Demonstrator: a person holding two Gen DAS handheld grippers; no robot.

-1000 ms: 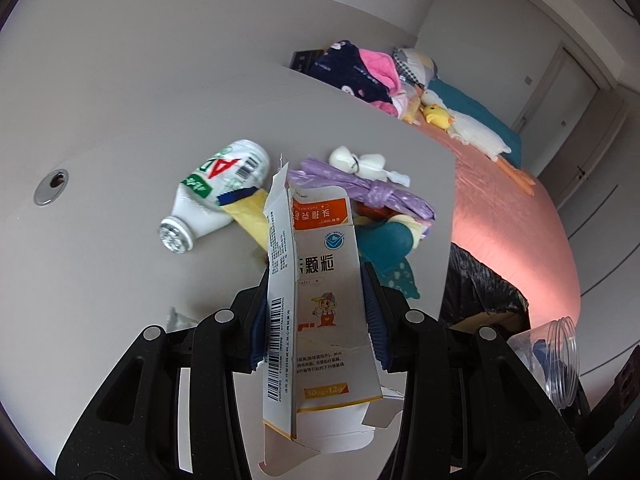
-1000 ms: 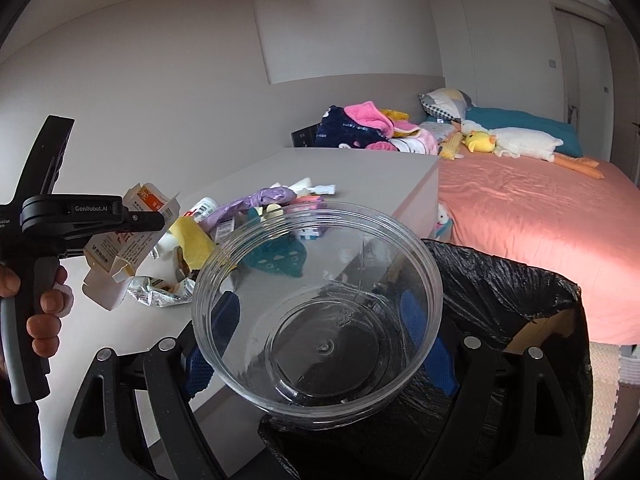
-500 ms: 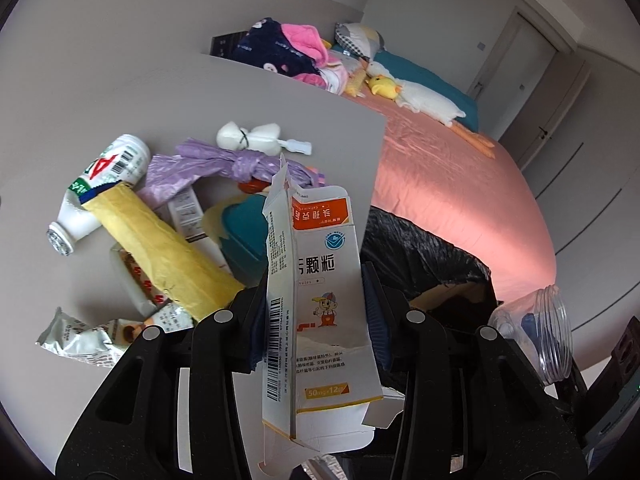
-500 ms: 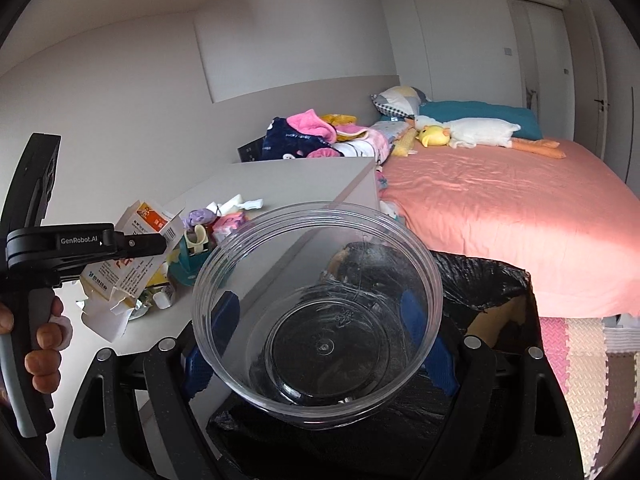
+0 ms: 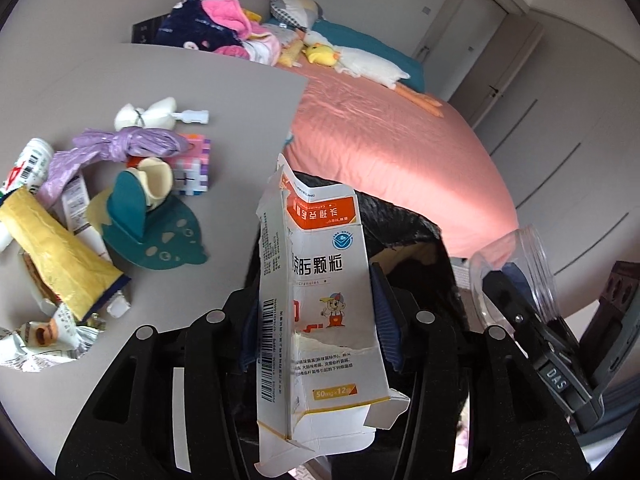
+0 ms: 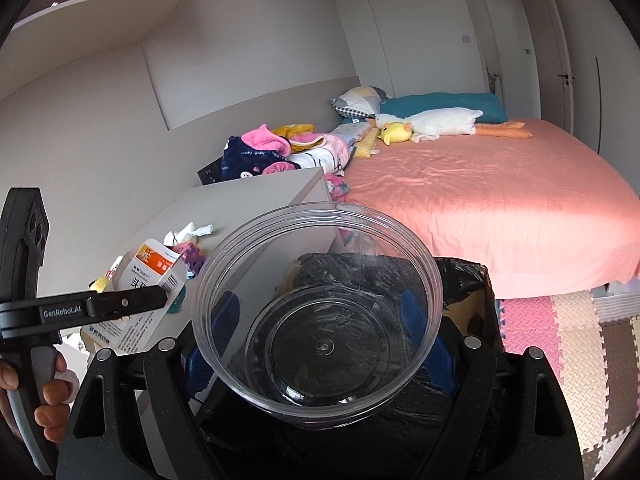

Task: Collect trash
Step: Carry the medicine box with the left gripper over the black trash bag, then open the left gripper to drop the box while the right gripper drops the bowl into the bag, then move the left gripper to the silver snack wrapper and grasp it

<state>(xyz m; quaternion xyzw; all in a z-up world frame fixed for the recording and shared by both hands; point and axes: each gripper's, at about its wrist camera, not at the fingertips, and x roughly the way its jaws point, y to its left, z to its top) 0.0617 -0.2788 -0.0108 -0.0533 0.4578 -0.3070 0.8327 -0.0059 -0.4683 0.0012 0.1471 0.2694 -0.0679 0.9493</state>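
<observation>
While the left gripper (image 5: pixel 316 320) hangs over the black-lined trash bin (image 5: pixel 404 224), its jaws are opening around the torn white-and-orange cardboard medicine box (image 5: pixel 320 288), which stands upright between the blue pads; whether they press on it I cannot tell. That box carries Chinese characters, a barcode down one edge, a small cartoon figure and "50mg×12" near its lower end. The right gripper (image 6: pixel 320 328) holds a clear round plastic bowl (image 6: pixel 318 312) wide between its fingers, above the same bin. On the grey tabletop (image 5: pixel 224 92) to the left lies the remaining litter: a crumpled purple plastic bag (image 5: pixel 120 146), a yellow paper wrapper (image 5: pixel 56 252), a teal fish-shaped card (image 5: pixel 160 236), a white bottle (image 5: pixel 28 164) and a silver foil packet (image 5: pixel 44 336). Beyond the table's edge spreads a salmon-pink bed (image 6: pixel 480 196) with a white plush goose (image 6: pixel 440 120). The left tool's arm reads "GenRobot.AI".
</observation>
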